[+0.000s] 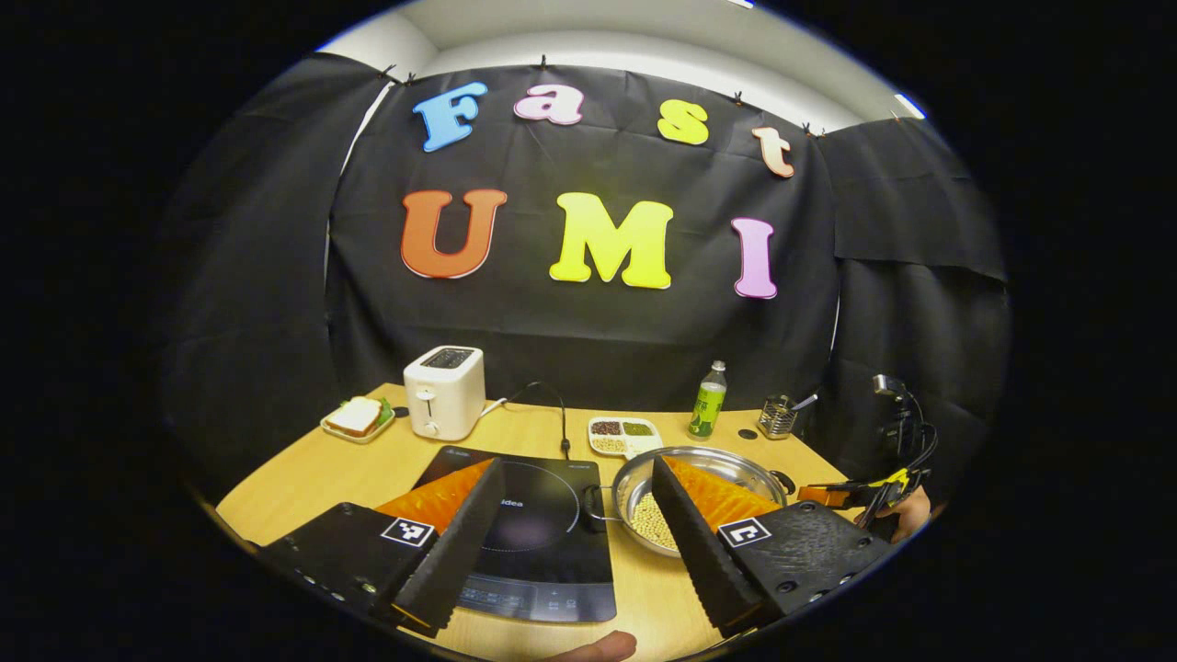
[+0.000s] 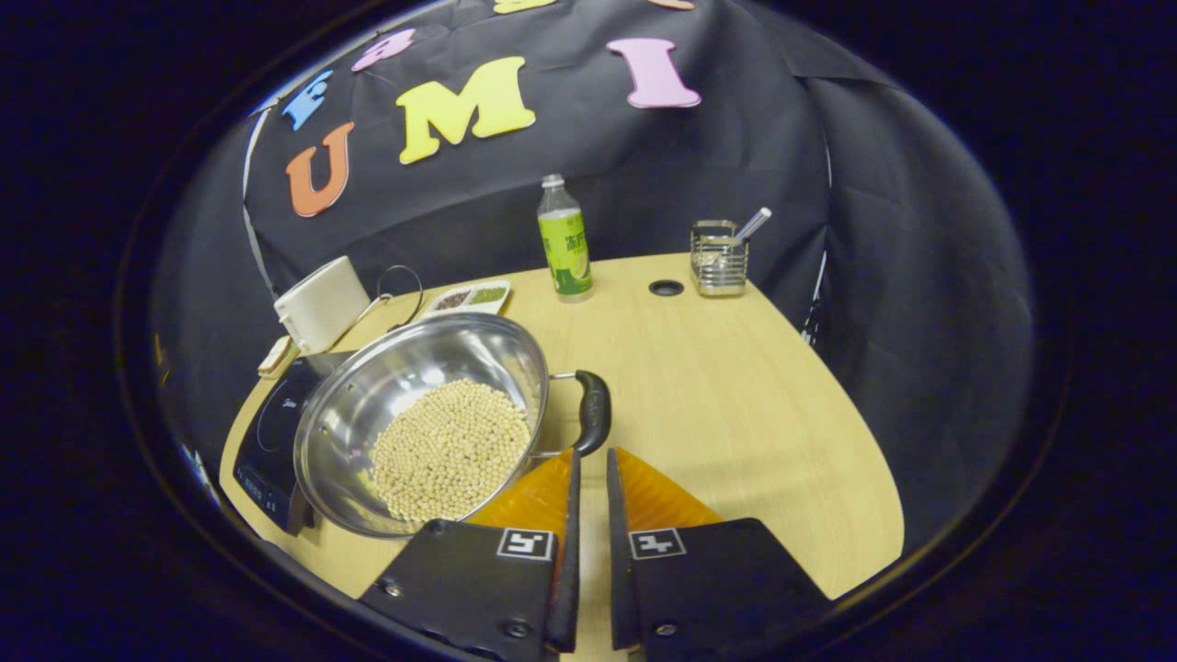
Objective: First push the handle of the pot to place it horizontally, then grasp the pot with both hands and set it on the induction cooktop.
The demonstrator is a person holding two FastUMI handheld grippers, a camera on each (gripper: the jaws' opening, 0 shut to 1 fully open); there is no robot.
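pot of beans beside the cooktop, my two hand-held grippers near it.

left gripper view: my left hand-held gripper [image 1: 570,533] is spread wide and holds nothing, hovering over the table [image 1: 303,478]; the induction cooktop [image 1: 533,533] lies between its fingers, and the steel pot [image 1: 699,496] of pale beans sits on the table just beside the cooktop, partly behind one finger. right gripper view: my right hand-held gripper [image 2: 588,501] has its fingers nearly pressed together with only a thin gap, gripping nothing, tips just short of the pot's black handle [image 2: 593,412]; a green bottle [image 2: 565,241] stands farther back.
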